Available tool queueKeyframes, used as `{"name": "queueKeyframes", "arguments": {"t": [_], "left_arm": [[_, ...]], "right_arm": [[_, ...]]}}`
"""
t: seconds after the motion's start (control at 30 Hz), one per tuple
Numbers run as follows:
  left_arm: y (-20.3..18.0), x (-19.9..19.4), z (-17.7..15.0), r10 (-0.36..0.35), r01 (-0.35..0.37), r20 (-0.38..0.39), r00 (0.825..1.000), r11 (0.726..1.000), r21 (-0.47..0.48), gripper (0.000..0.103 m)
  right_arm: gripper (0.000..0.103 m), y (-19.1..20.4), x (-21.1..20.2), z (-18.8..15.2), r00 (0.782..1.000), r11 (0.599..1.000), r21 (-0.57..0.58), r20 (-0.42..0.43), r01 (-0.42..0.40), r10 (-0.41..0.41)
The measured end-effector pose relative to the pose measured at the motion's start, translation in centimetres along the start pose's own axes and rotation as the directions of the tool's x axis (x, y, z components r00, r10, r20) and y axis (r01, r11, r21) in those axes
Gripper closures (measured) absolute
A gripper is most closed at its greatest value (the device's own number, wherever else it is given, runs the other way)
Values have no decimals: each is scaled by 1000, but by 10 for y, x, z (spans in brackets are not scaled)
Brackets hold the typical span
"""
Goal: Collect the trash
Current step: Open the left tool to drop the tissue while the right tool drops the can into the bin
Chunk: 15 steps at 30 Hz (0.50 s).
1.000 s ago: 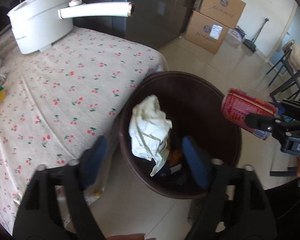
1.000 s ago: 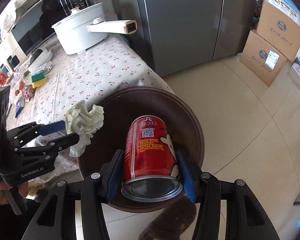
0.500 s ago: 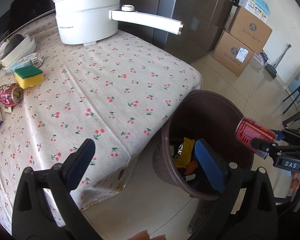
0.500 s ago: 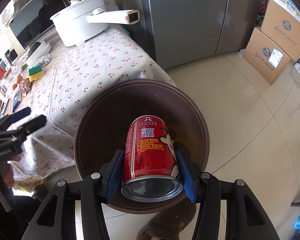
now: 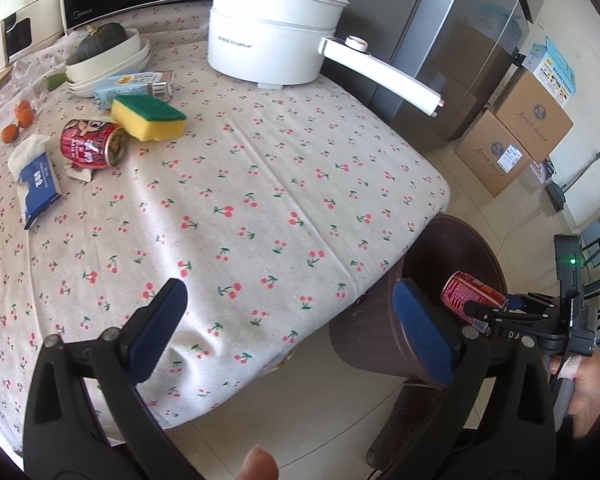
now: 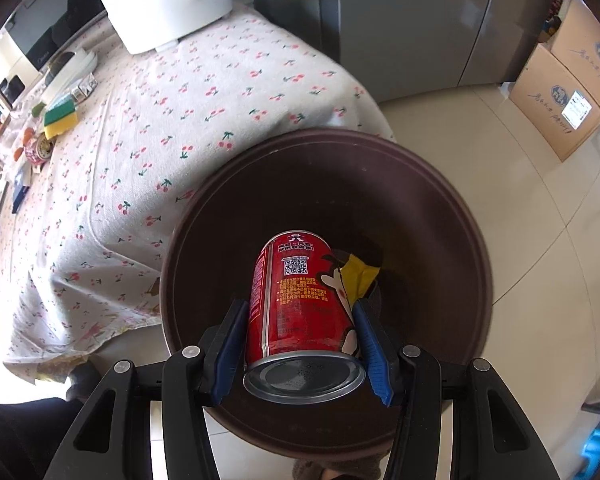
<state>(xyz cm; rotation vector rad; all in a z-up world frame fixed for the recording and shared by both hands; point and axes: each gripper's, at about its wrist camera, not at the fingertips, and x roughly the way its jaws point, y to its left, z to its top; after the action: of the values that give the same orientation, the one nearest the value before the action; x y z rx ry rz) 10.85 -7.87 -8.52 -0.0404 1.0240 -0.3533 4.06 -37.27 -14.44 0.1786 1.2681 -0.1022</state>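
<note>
Red drink can [image 6: 300, 304] — silver-based, clamped in right tongs [image 6: 302, 354] over brown bin [image 6: 476, 264] — left tongs [image 5: 288, 332] wide apart, empty.

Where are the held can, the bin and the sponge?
Held can [image 6: 300, 300]: right wrist view, on its red side.
Bin [image 6: 452, 240]: right wrist view, on its inner wall.
Sponge [image 5: 150, 114]: left wrist view, where green top meets yellow side.

A red drink can [image 6: 300, 304] hangs tilted over the open brown bin [image 6: 456, 216], with a yellow wrapper [image 6: 362, 276] lying inside. A second red can [image 5: 92, 143] lies on its side on the table.
</note>
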Motion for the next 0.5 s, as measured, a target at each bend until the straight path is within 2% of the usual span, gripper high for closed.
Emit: {"name": "queueKeyframes", "arguments": {"t": [0.23,0.37,0.5], "left_arm": [[40,-19,-2,37,-36,24,999,998,-43,1],[66,-34,-3,82,-78,62,995,994,-76,1],[92,-52,-1,128,-115,118,985,987,-111,1]], "right_arm": [[48,21,17,14,998,999,-7,-40,48,-48],[27,32,14,20,992,992,-6,-23,122,-123],[21,41,-11,26,990,990,35,39,137,-138]]}}
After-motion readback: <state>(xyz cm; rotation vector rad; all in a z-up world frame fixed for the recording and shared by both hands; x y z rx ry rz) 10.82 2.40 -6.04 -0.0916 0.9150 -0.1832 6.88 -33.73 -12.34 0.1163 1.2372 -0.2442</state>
